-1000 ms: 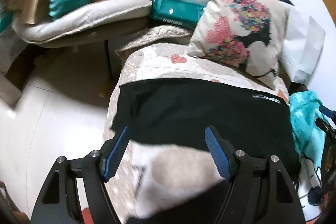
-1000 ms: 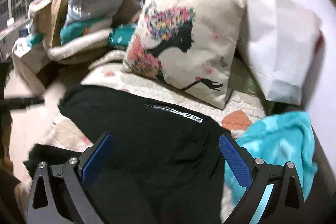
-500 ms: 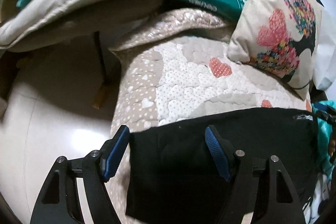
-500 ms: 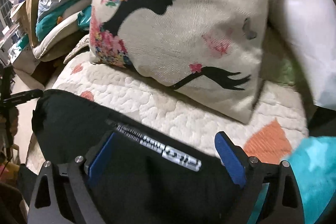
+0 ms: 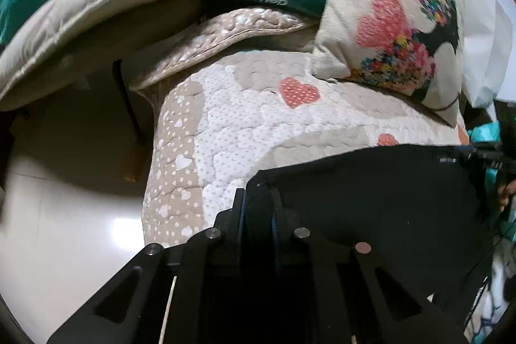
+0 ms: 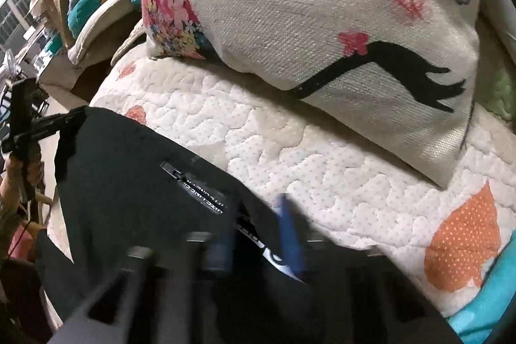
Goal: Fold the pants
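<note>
In the left wrist view, the left claw [image 5: 258, 208] is pinching a corner of the black pants [image 5: 371, 189] lying on the heart-print quilt [image 5: 245, 118], lower center. The right wrist view, blurred, shows the right claw [image 6: 258, 234] nearly closed on their labelled edge, under the printed pillow [image 6: 322, 21].

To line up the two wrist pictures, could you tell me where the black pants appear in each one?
Left wrist: the black pants fill the lower right, their near-left corner pinched in the left gripper.
Right wrist: they cover the lower left, logo strip facing up, the blurred right gripper closed on their edge.
Shared landmark: the printed pillow, upper right in the left view, top centre in the right view.
</note>
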### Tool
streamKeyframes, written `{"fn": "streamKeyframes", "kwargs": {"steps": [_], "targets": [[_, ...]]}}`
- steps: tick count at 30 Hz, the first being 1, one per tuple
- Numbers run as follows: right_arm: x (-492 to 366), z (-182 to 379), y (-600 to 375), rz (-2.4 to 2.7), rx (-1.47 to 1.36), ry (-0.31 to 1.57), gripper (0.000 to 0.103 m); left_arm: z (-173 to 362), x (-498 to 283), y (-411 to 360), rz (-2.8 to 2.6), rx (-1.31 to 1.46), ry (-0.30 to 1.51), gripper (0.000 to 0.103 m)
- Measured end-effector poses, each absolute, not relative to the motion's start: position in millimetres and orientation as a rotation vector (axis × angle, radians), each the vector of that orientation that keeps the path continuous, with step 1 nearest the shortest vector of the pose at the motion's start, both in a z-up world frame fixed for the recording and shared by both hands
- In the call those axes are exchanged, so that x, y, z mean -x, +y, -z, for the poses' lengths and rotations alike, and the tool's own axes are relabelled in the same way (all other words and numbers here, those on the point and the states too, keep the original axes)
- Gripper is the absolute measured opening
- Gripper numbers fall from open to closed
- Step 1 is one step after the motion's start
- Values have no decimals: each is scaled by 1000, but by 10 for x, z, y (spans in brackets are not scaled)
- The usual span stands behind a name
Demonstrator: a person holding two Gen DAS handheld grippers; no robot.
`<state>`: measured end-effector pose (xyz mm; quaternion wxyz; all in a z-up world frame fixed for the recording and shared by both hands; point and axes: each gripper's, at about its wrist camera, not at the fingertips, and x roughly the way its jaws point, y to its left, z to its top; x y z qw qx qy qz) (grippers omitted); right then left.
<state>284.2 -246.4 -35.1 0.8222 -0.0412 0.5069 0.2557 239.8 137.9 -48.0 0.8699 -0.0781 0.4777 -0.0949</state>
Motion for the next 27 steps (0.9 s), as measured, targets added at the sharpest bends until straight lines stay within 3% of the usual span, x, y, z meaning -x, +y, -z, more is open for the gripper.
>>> {"fn": "streamKeyframes", "kwargs": {"steps": [4, 16, 27], "targets": [[-2705, 186, -2482, -548, 75, 1052, 7, 314, -2301, 1331, 193, 150, 970, 12], [-1635, -371, -2466, -528, 112, 960, 6, -461, -1155, 1273, 195, 142, 835, 12], [-301, -49, -2669, -489, 189, 1061, 6, -346, 248, 955, 198, 52, 874, 12]]}}
